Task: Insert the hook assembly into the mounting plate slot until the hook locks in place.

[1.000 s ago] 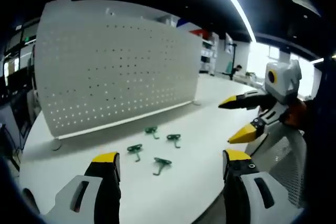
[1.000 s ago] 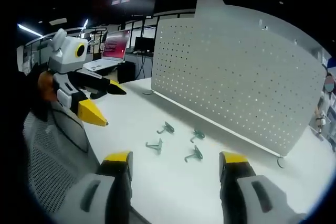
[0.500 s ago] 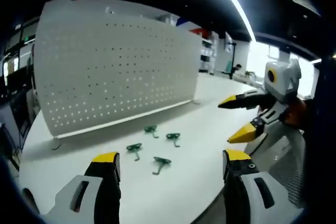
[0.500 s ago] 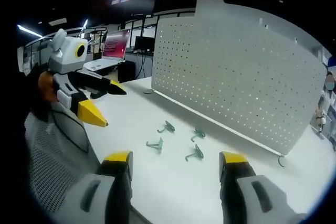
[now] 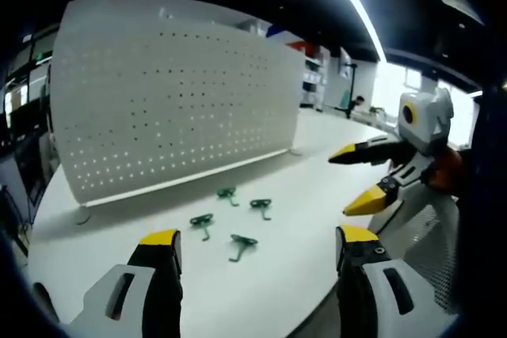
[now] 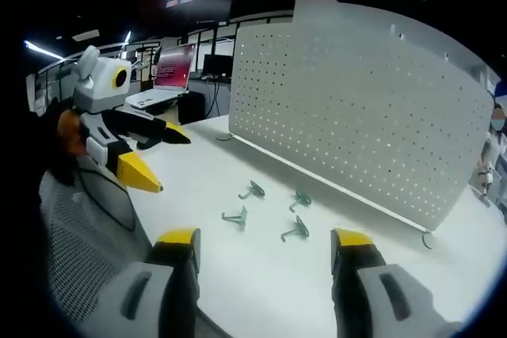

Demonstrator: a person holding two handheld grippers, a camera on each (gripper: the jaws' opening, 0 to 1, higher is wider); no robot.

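4 green hooks [image 5: 230, 220] lie loose on the white table [image 5: 317, 164], in a small cluster in front of the upright pegboard [image 5: 166, 108]. In the right gripper view the same hooks [image 6: 269, 211] sit between the jaws and the pegboard [image 6: 356, 116], apart from its lower edge. None is held and none sits in the board, so the task looks to be at its very start: the reach for a hook.

The left gripper [image 5: 249, 241] is spread wide and empty, back from the hooks. The right gripper [image 6: 265, 239] is likewise wide and empty. In the left gripper view the right gripper [image 5: 360, 176] hangs off to the side, also well apart from the hooks; in the right gripper view the left gripper [image 6: 154, 156] does the same.

Next move, as I judge it: bring 1 gripper down over 1 hook, close on its shank, then carry it to a hole. The hooks lie near each other, so a jaw may nudge a neighbour.

A laptop [image 6: 170, 73] stands far behind. Nothing blocks the way.
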